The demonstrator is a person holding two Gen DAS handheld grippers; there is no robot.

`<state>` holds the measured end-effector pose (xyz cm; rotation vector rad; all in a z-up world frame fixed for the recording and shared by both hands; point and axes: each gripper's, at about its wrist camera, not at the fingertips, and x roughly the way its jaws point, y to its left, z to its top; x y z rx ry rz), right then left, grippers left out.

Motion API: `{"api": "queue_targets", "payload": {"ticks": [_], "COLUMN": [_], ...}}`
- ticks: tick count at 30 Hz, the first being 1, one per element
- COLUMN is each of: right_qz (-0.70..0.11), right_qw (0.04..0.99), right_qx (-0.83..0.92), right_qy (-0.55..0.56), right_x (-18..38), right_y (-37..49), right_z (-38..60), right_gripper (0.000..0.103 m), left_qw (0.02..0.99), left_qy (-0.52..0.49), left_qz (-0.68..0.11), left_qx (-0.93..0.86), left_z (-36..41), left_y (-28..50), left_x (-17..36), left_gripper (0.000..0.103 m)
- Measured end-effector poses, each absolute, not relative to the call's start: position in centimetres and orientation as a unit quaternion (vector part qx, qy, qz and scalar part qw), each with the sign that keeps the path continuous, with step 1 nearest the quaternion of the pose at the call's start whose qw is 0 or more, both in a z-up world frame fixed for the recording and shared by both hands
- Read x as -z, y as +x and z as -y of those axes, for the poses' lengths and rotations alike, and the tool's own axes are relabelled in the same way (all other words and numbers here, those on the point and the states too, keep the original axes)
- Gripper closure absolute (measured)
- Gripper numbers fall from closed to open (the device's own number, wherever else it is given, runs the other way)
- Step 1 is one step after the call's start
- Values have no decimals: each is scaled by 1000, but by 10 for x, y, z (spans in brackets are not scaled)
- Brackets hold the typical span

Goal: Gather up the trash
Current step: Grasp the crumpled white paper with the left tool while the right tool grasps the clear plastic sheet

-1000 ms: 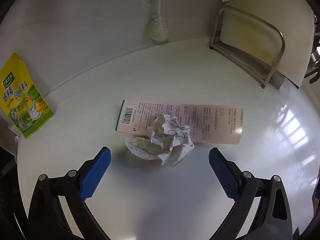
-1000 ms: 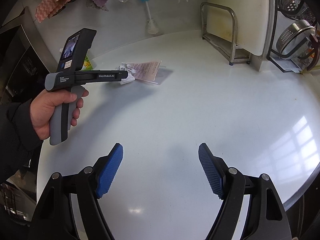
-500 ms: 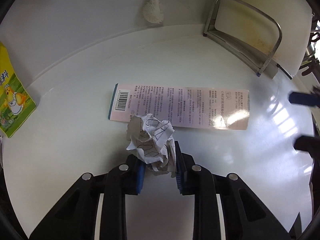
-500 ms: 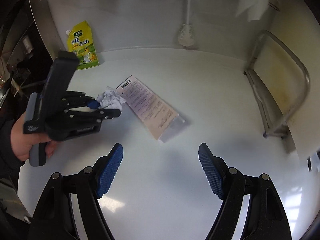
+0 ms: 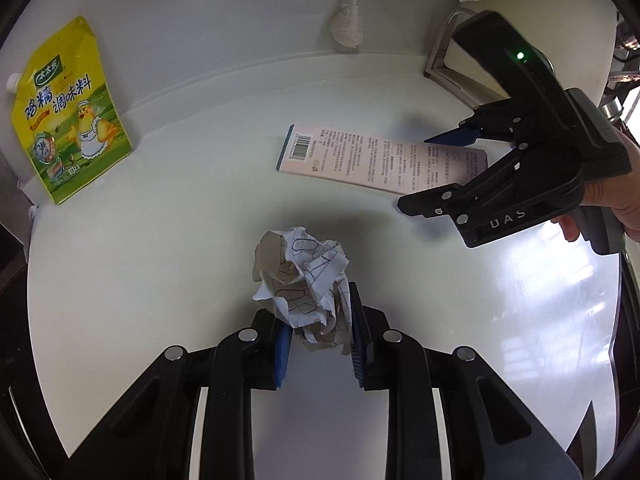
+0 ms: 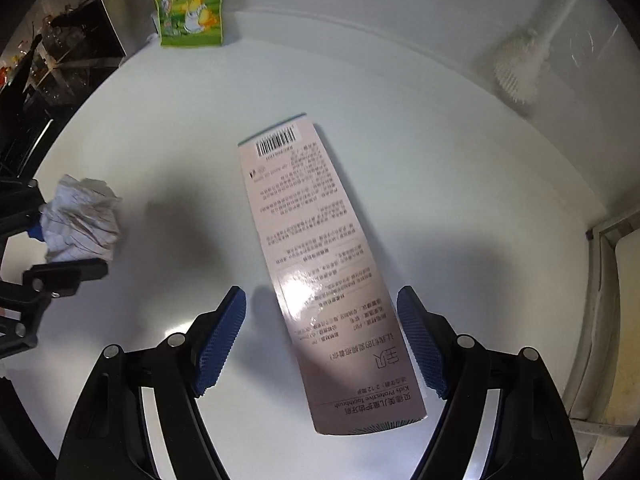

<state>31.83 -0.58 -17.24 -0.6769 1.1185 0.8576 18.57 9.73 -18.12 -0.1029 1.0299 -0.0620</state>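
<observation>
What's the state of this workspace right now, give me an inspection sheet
Surface: white counter, glossy.
Job's things: crumpled paper in the left gripper; pink toothbrush box lying flat.
Clutter: yellow seasoning pouch leaning on the wall; white brush hanging.
Grippers: left gripper shut on the paper; right gripper open, straddling the box.
Cables: nothing seen.
Surroundings: metal rack at right.

Daylight glaring off white counter (image 5: 568,280) right of left gripper's fingers (image 5: 358,344); soft shadow pooling ahead of them under crumpled paper (image 5: 304,276). Glare washing out print on pink box (image 6: 320,264) between right gripper's fingers (image 6: 420,344). Brush (image 6: 516,76) far ahead blurring; fisheye bending, darkening frame edges.
</observation>
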Motion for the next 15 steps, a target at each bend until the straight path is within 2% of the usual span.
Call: {"api": "queue_targets", "payload": {"ticks": [1, 2, 3, 8, 11, 15], "right_qz": [-513, -519, -521, -528, -524, -520], "right_qw": [705, 705, 706, 709, 721, 724], "right_qx": [-384, -387, -388, -391, -395, -405], "right_qy": [-303, -290, -282, -256, -225, -204], "right_x": [176, 175, 173, 162, 151, 147], "right_y": [319, 320, 320, 306, 294, 272], "right_z": [8, 11, 14, 26, 38, 50], "right_gripper": [33, 46, 54, 80, 93, 97], "left_qw": [869, 869, 869, 870, 871, 875], "left_qy": [-50, -52, -55, -57, -55, -48], "left_qz": [-491, -491, -491, -489, -486, -478], "left_qx": [29, 29, 30, 37, 45, 56], "left_z": [-98, -99, -99, -93, -84, -71], "left_y": [184, 182, 182, 184, 185, 181], "left_x": [181, 180, 180, 176, 172, 164], "left_gripper": [78, 78, 78, 77, 77, 76]}}
